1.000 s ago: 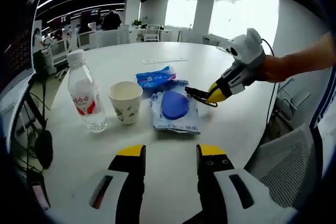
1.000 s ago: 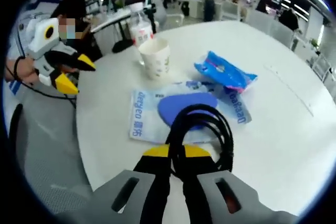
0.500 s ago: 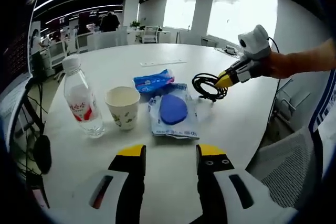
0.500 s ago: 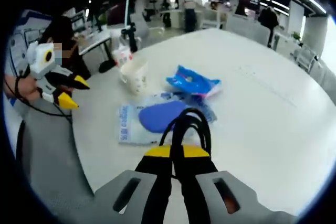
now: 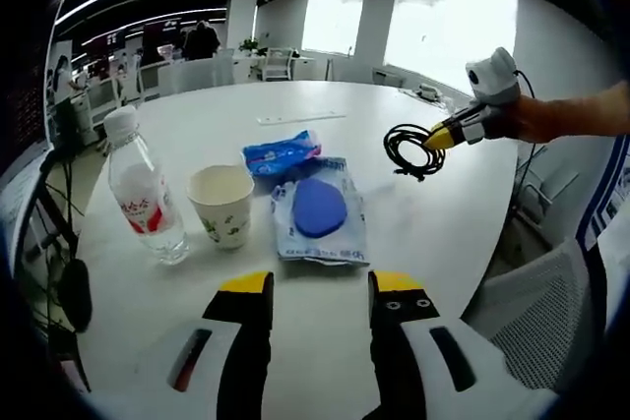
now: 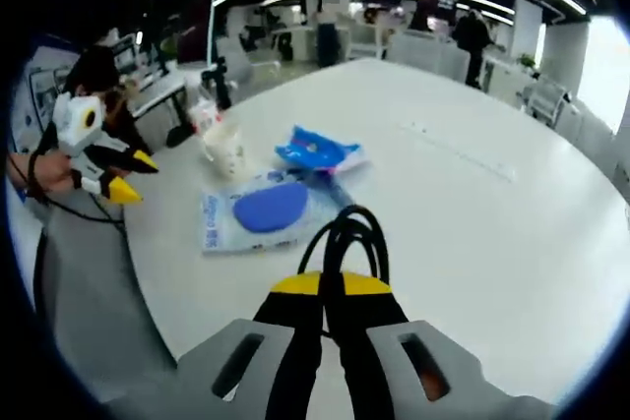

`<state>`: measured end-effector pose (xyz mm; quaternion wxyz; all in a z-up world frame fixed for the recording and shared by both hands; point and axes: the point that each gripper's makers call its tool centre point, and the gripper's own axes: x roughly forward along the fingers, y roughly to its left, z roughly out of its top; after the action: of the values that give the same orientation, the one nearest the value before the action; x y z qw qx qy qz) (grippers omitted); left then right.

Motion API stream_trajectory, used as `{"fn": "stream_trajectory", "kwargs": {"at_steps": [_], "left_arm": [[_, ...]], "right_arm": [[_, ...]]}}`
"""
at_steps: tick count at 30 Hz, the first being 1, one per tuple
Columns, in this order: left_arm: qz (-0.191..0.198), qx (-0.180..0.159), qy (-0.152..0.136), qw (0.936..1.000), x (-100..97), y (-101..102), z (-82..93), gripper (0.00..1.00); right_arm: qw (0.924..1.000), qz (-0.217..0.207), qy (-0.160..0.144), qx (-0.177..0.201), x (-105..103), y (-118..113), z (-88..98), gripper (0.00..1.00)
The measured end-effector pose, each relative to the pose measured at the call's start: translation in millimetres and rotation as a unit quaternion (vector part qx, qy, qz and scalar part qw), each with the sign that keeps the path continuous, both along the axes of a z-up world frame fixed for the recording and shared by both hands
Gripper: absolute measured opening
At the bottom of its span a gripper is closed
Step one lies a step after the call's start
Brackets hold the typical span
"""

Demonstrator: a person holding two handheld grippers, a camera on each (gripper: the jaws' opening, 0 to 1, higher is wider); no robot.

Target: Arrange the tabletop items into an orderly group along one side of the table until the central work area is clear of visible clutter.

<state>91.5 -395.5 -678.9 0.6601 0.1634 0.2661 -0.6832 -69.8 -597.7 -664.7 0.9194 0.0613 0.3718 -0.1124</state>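
Right claw (image 6: 332, 287) is clamped on the coiled black cable (image 6: 346, 235), lifted clear of the white counter (image 6: 472, 213). Left claw (image 5: 320, 287) stands open and empty. Ahead of it at 12 o'clock: water bottle (image 5: 138, 189), paper cup (image 5: 222, 204), blue pouch (image 5: 317, 213), snack packet (image 5: 282, 150).

The coiled black cable (image 5: 411, 149), clamped in the right gripper (image 5: 440, 136), has been lifted off the white table (image 5: 443, 233) and carried from beside the blue pouch (image 5: 319, 208) toward the right of the left gripper view.
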Motion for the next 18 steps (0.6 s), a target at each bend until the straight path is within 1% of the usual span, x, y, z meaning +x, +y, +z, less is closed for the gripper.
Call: {"fn": "stream_trajectory", "kwargs": {"at_steps": [6, 11, 16, 18], "left_arm": [[-0.004, 0.001, 0.001, 1.0, -2.3, -3, -0.5, 0.38], [-0.005, 0.002, 0.001, 1.0, -3.5, -3, -0.8, 0.38], [-0.005, 0.005, 0.0, 1.0, -2.6, -2, -1.9, 0.38], [-0.004, 0.005, -0.001, 1.0, -2.1, -1, -1.7, 0.38]], "right_arm": [[0.9999, -0.012, 0.006, -0.004, -14, -9, 0.2, 0.02], [0.9999, -0.011, 0.012, -0.005, -18, -9, -3.6, 0.02], [0.9995, 0.006, 0.032, -0.006, -19, -4, -14.0, 0.02], [0.9991, 0.013, 0.04, -0.005, -19, 1, -21.2, 0.02]]}}
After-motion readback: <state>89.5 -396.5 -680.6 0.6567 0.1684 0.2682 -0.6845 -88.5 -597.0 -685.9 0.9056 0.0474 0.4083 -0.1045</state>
